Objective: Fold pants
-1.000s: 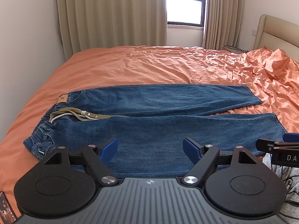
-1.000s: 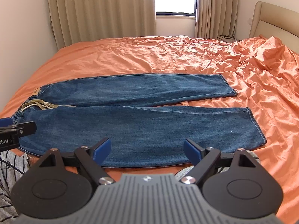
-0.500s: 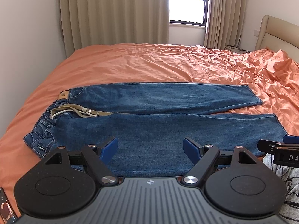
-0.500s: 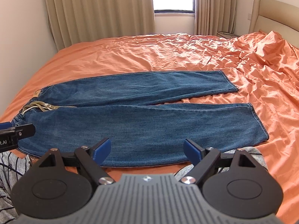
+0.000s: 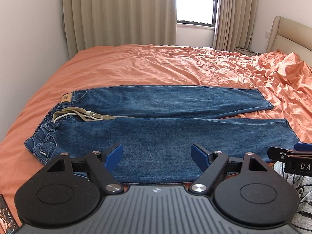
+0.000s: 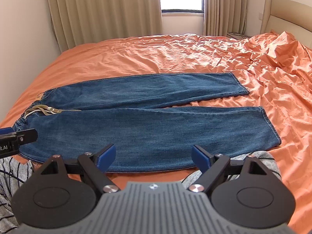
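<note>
The bed (image 5: 136, 68), covered in a wrinkled orange sheet, fills both views beyond the fingers, with beige curtains (image 5: 117, 13) and a window (image 5: 196, 2) behind it and a padded headboard (image 5: 288, 35) off to the right. The pants (image 5: 165, 136), blue jeans, lie flat across the bed ahead of both pairs of fingers, waistband to the left and hems to the right, the two legs stretched out side by side with a narrow wedge of sheet showing between them near the hems.

The left wrist view shows the waist end most clearly: gathered elastic at the near-left corner, a tan patch (image 5: 66, 97) at the far-left corner, and a khaki drawstring (image 5: 85, 115) with a white cord lying across the fly. The right wrist view shows both hems (image 6: 271, 124) in full, and a grey garment (image 6: 257, 156) just behind the right fingers, touching the near edge of the jeans.

The left gripper (image 5: 157, 154) hovers above the near leg, its blue-padded fingers (image 5: 114, 156) spread wide and holding nothing. The right gripper (image 6: 154, 155) hovers over the near edge of the same leg, its fingers (image 6: 200, 157) likewise spread apart and empty. Each view catches the tip of the other gripper at its side edge.
</note>
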Tool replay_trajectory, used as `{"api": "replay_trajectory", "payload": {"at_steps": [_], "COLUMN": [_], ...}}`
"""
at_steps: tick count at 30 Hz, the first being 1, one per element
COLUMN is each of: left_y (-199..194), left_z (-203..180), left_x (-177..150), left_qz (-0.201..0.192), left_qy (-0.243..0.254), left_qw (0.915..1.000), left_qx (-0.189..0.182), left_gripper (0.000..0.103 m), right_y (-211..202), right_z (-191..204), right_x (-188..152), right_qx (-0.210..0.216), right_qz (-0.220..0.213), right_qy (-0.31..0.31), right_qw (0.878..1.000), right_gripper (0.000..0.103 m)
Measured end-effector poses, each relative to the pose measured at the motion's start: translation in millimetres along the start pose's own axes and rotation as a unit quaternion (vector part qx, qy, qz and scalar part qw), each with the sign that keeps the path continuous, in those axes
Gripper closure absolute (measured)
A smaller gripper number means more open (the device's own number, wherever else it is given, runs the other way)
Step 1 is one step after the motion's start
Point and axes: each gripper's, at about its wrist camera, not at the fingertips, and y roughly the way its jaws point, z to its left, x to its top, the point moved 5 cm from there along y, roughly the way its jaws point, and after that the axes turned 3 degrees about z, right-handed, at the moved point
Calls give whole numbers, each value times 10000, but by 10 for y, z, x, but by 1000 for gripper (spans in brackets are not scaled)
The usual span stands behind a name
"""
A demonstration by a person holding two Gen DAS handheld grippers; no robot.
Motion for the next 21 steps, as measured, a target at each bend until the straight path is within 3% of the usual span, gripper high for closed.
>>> {"api": "replay_trajectory", "payload": {"at_steps": [21], "left_y": [-36], "left_z": [-105], "left_x": [-44], "left_qz": [36], "left_qy": [14], "left_qw": [10000], "left_qx": [-11], "left_gripper": [10], "right_y": [-25], "right_z": [1], "right_x": [-20], "right_qx": [-64], "right_qz": [-12], "right_qy": [34], "right_qw": [10000], "right_gripper": [22]}}
